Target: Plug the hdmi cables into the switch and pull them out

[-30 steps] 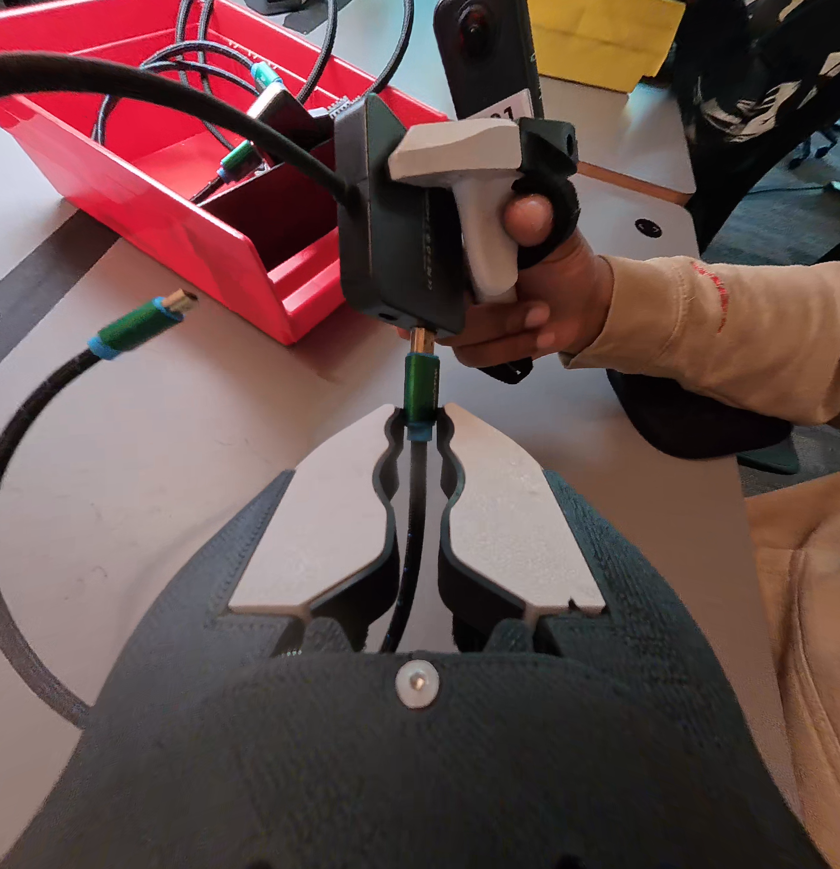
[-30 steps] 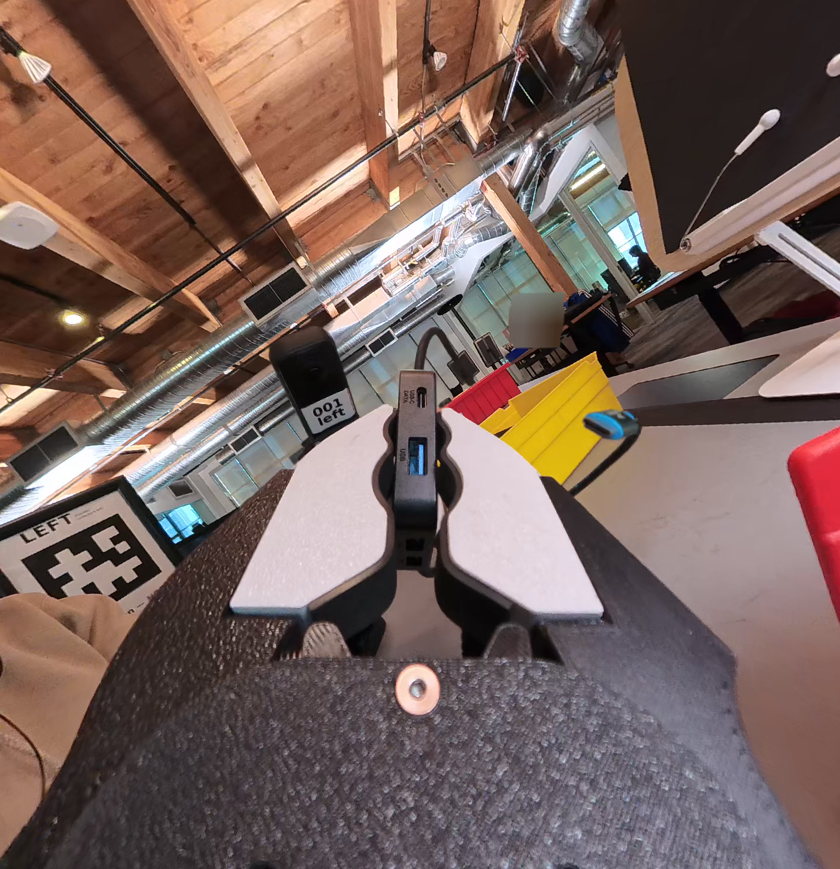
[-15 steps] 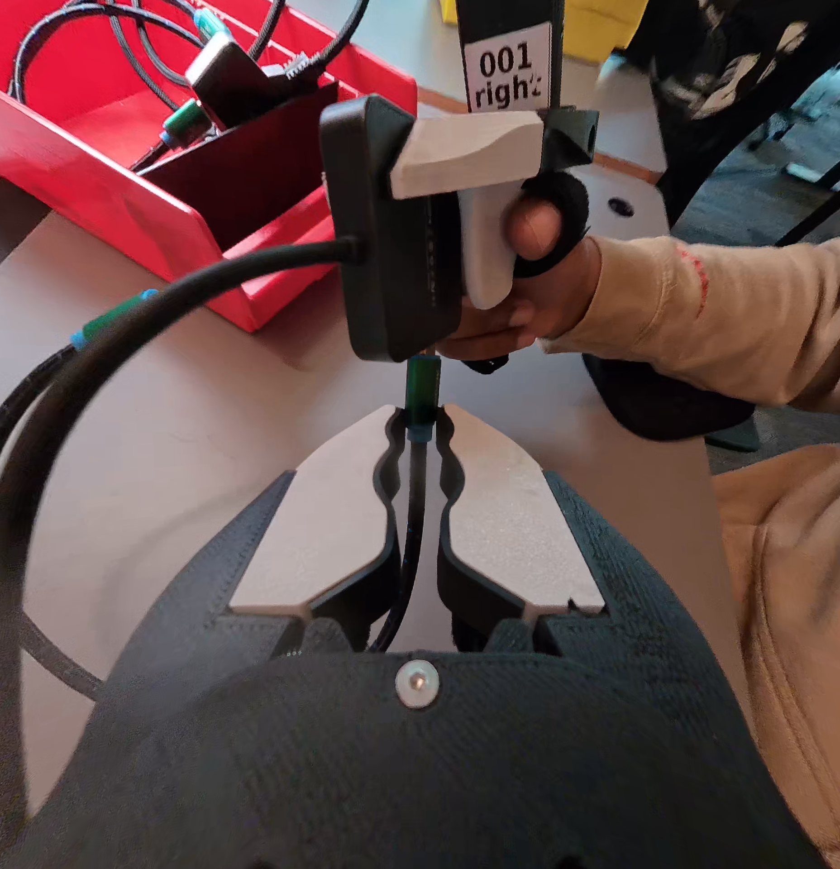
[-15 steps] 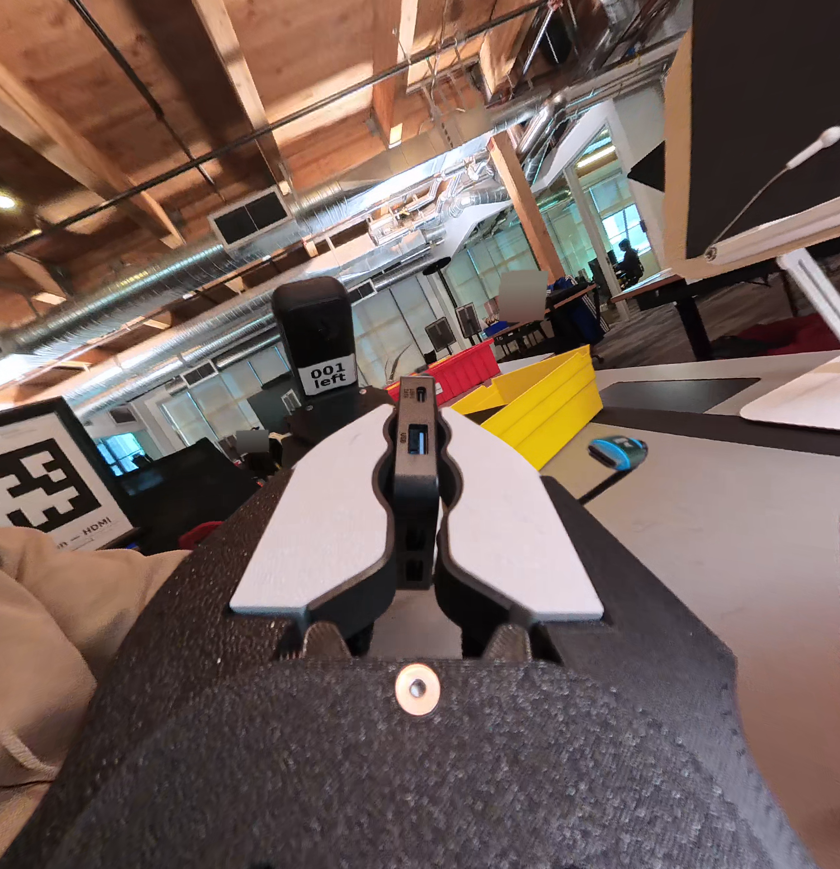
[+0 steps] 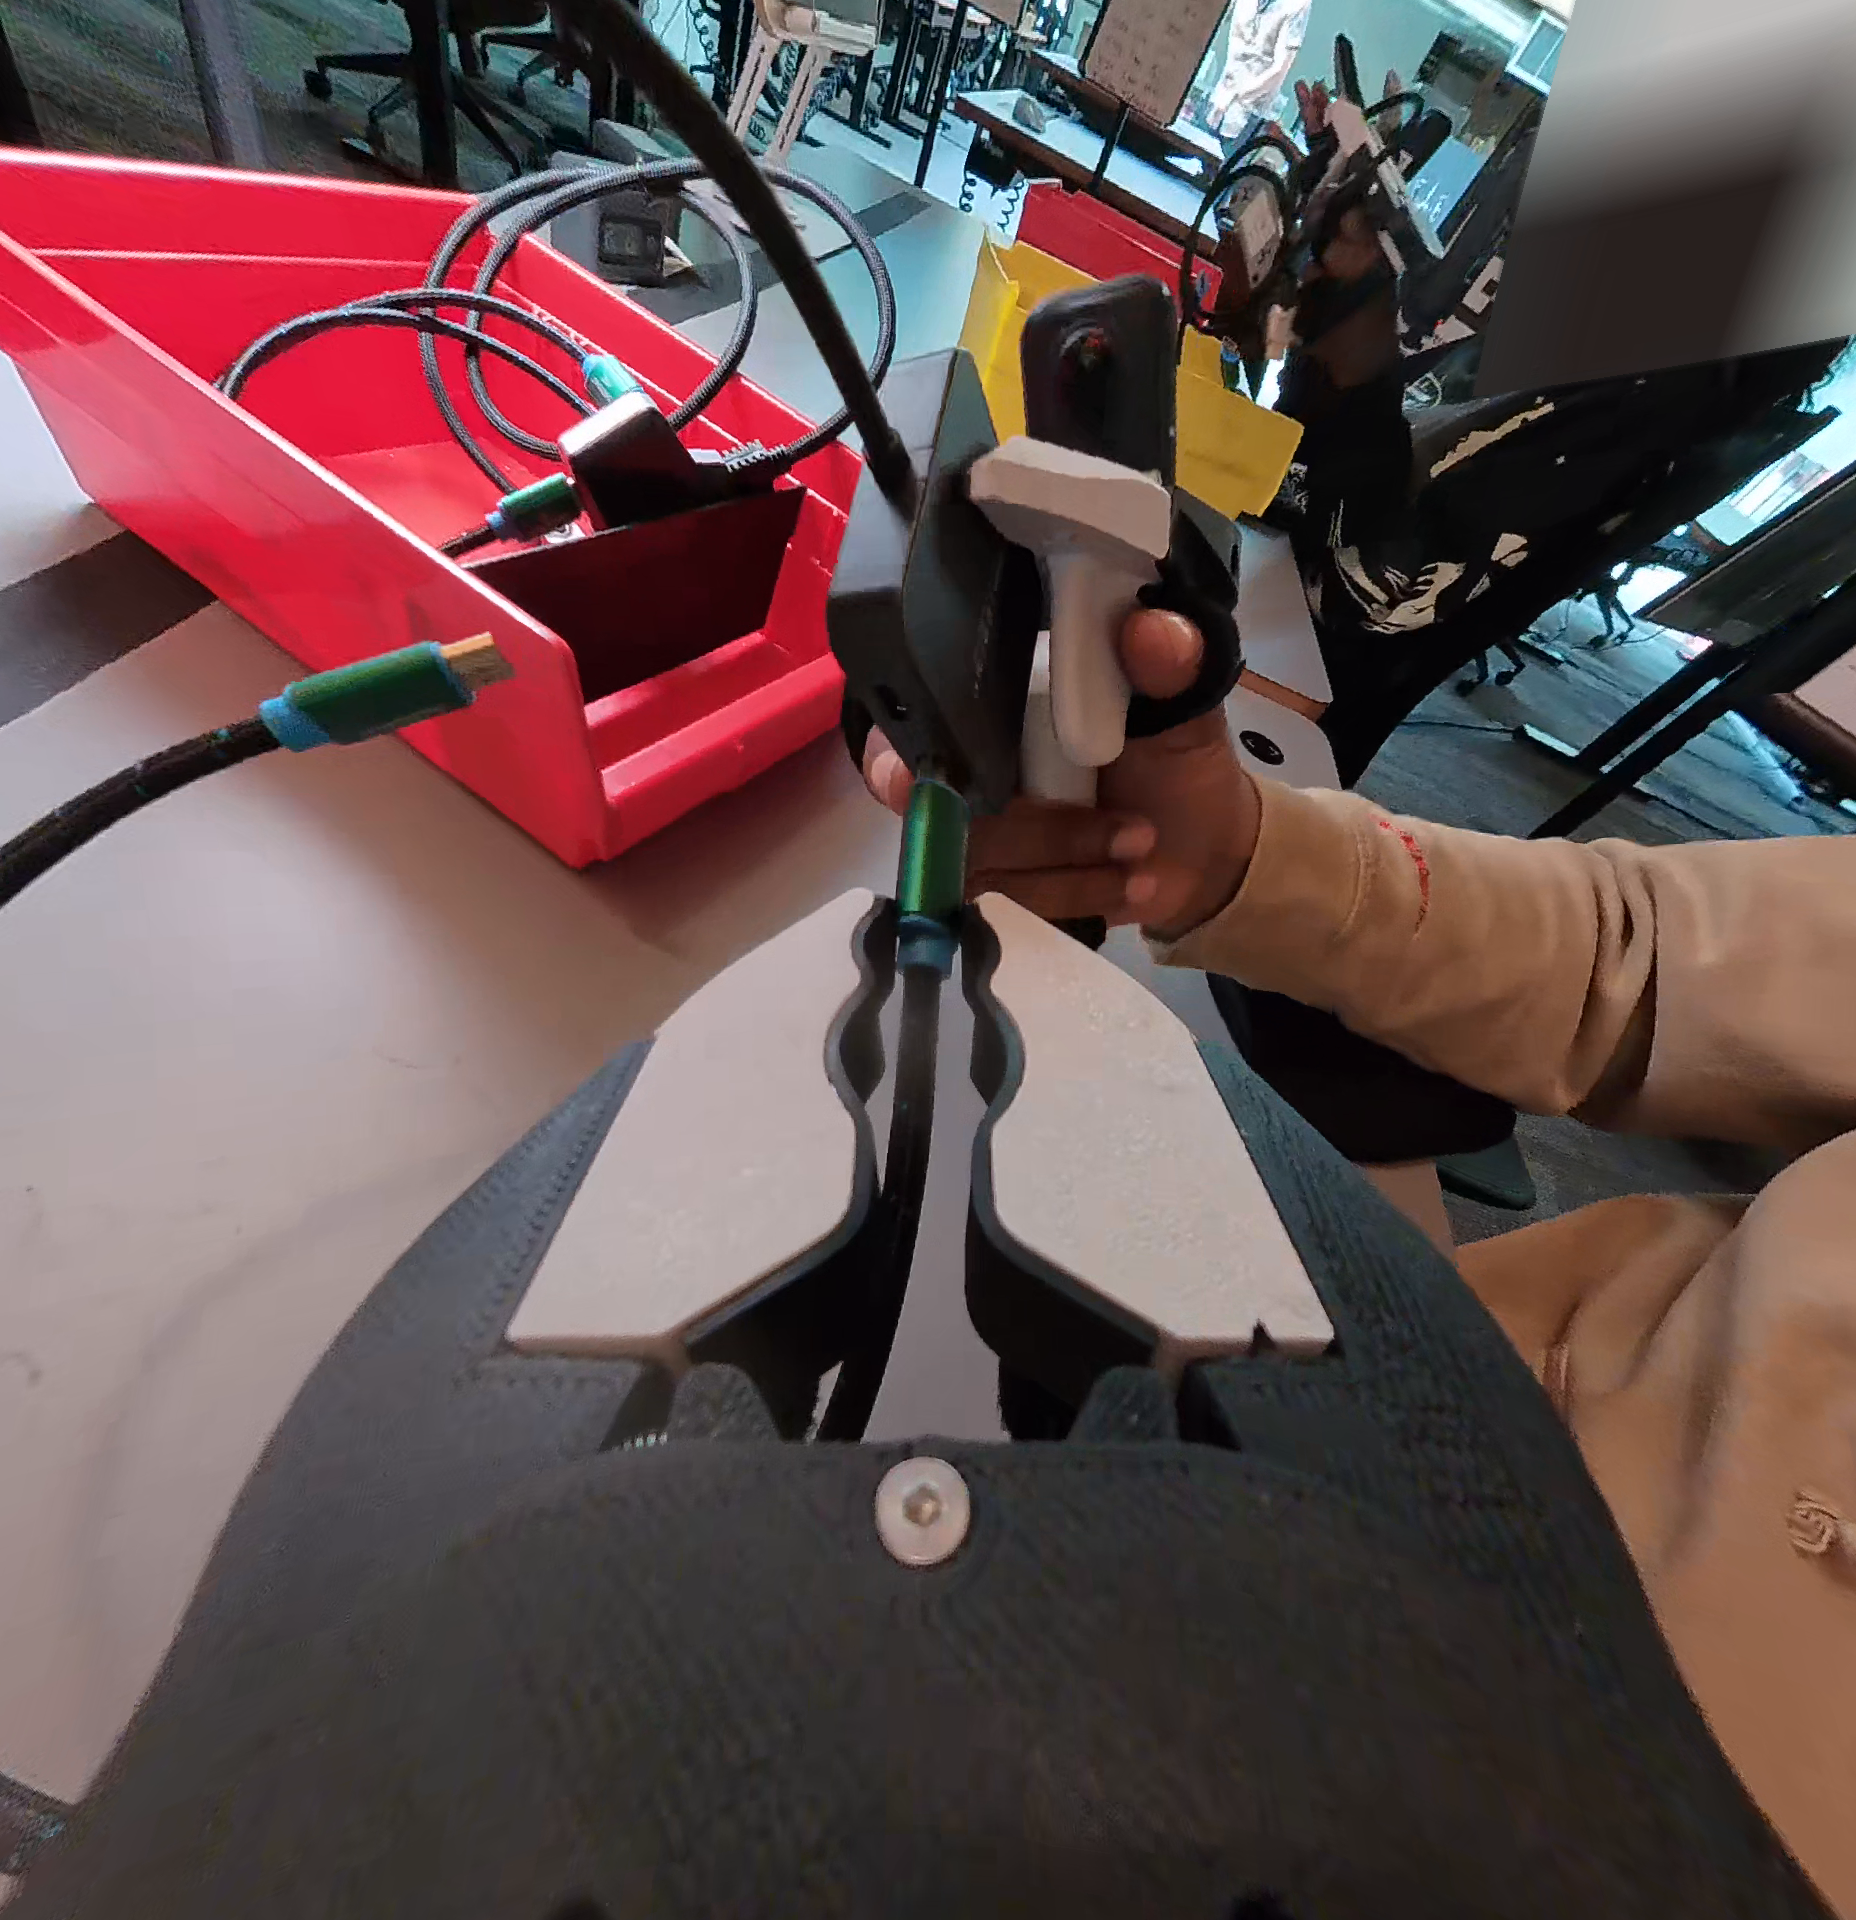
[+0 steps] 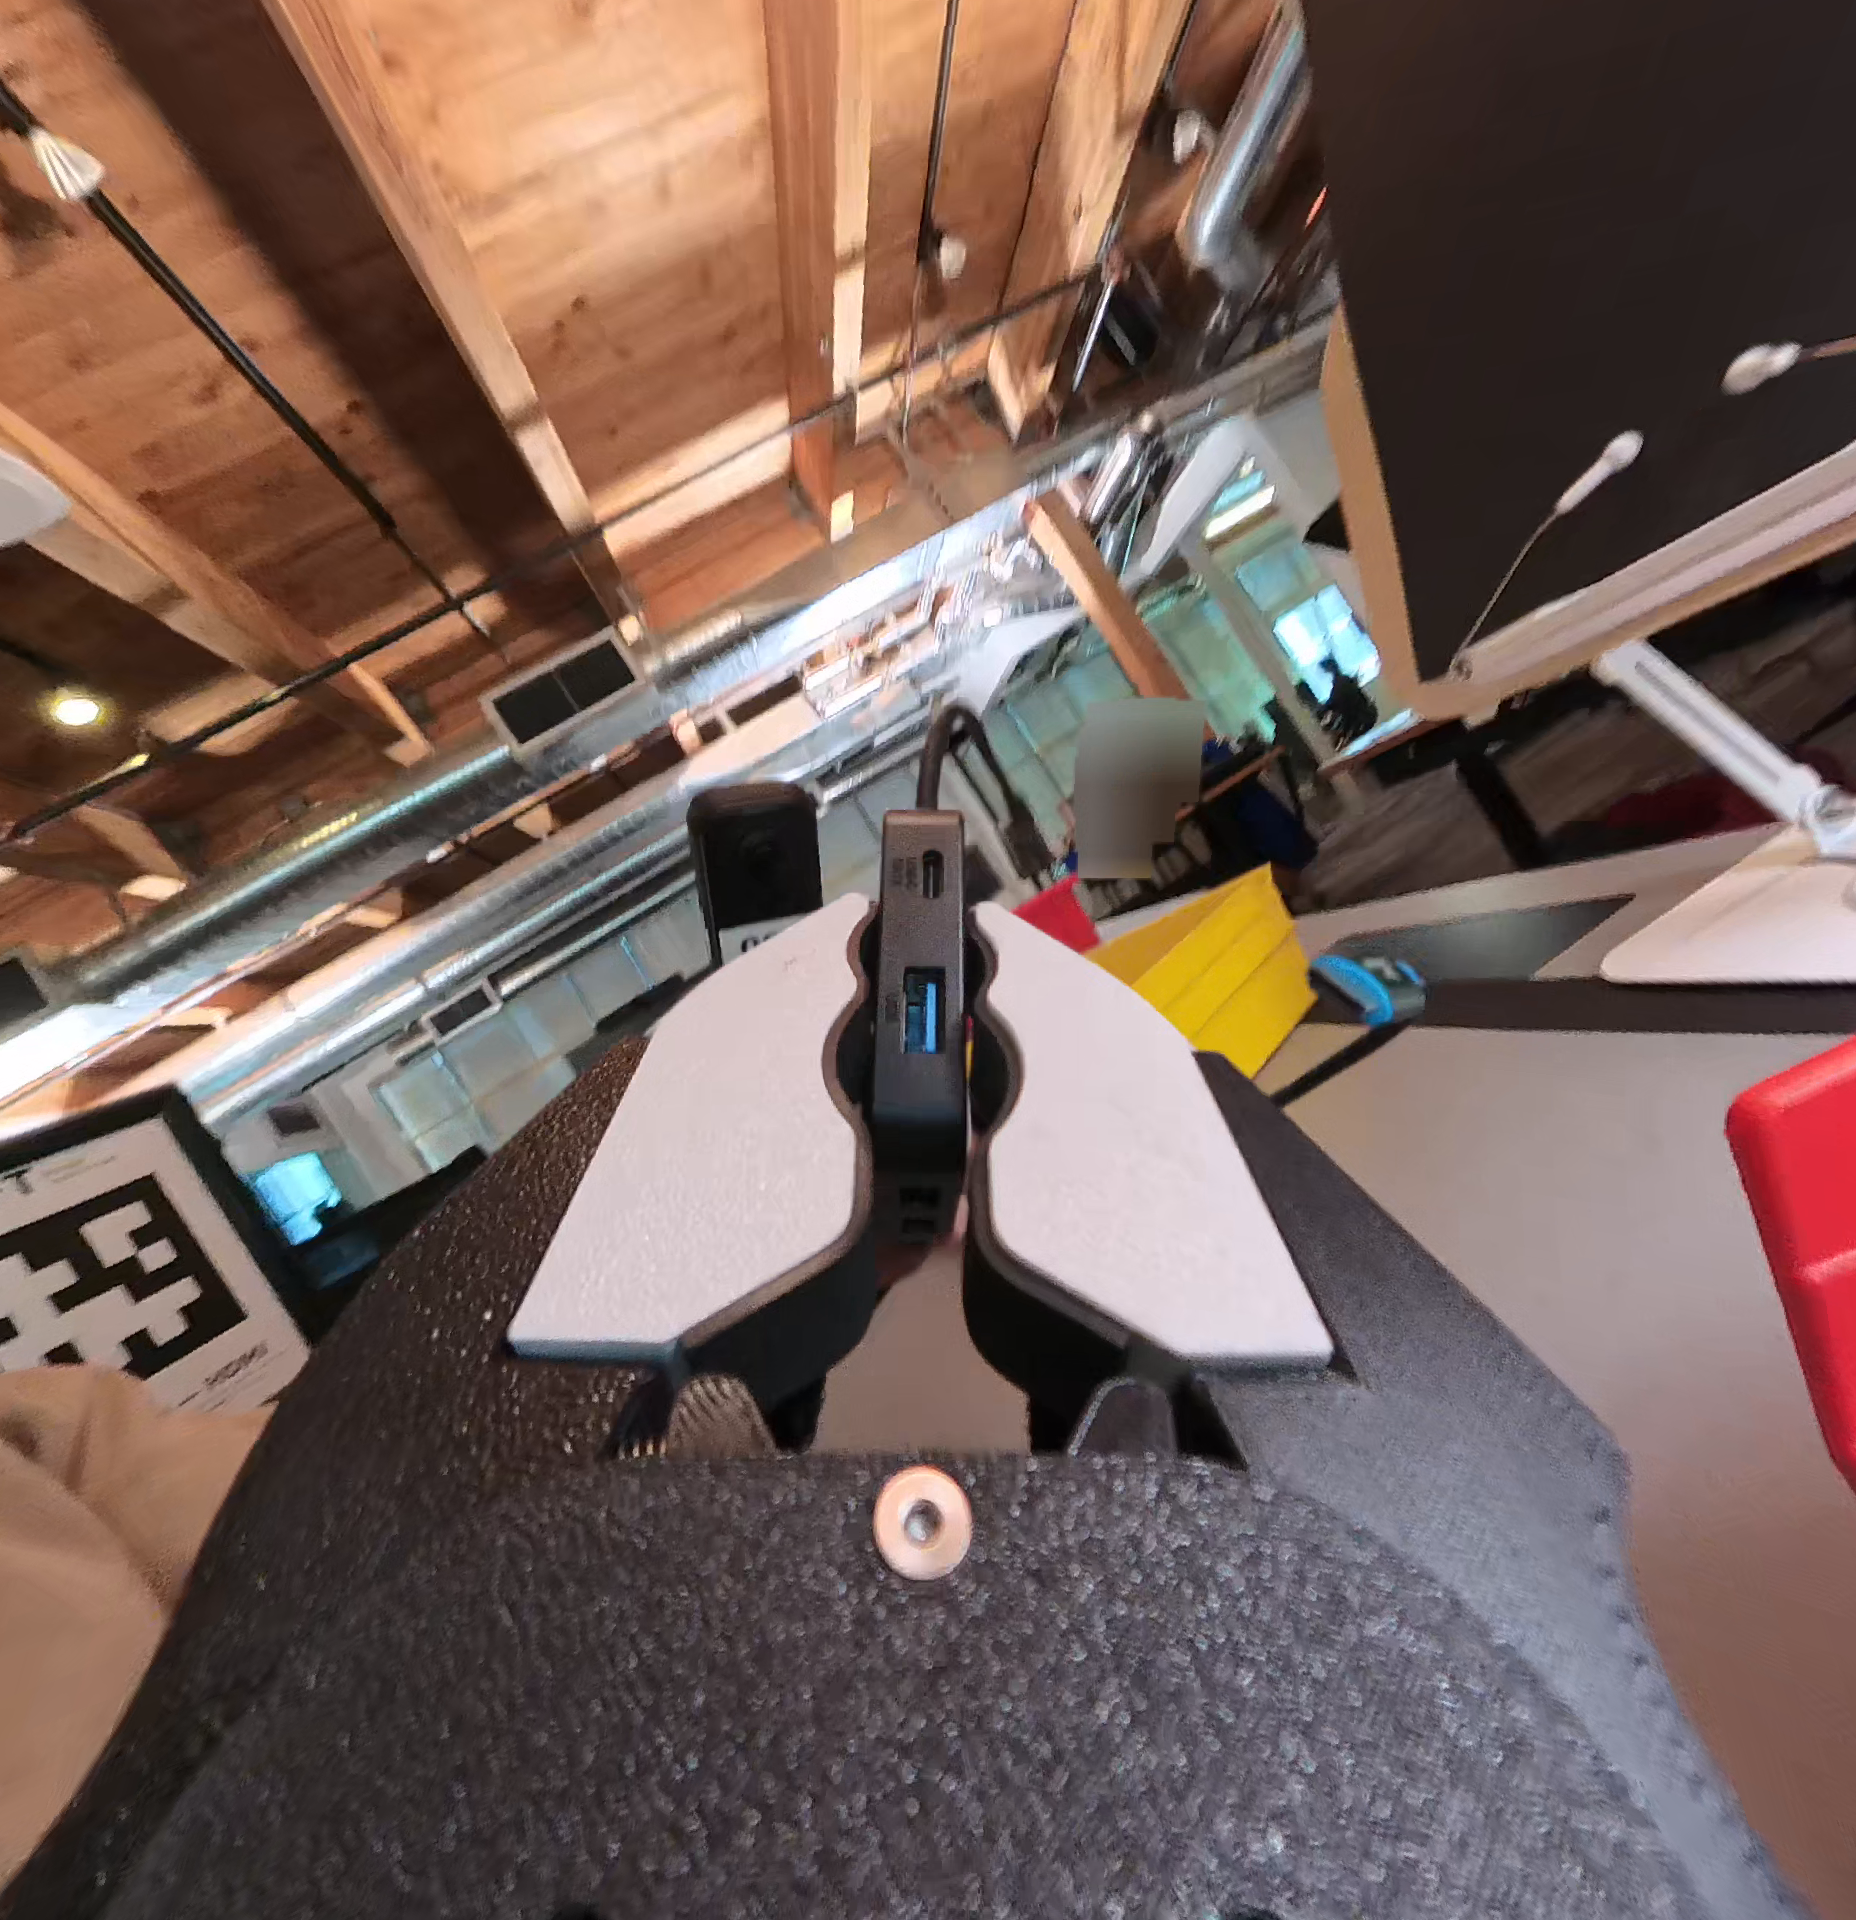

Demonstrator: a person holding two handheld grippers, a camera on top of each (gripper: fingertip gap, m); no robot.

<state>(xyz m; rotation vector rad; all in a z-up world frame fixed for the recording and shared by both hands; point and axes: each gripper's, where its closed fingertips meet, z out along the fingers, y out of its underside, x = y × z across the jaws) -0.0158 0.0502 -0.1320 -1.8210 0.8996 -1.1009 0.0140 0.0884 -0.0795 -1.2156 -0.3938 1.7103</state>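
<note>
On the grey bench (image 5: 280, 1039), your left gripper (image 5: 922, 940) has its jaws clamped on the HDMI cable (image 5: 903, 1091) just behind the green plug (image 5: 932, 847), which sits seated in the black switch (image 5: 929, 613); your right gripper (image 6: 919, 1023) has its jaws clamped on the switch body. Judge this as the plugged-in stage: next, hold the switch steady and pull the plug straight out along its axis. The red bin (image 5: 311, 520) holds coiled braided cables (image 5: 488, 312) and a second dark adapter (image 5: 633, 462); a loose plug (image 5: 384, 691) hangs just outside it.
</note>
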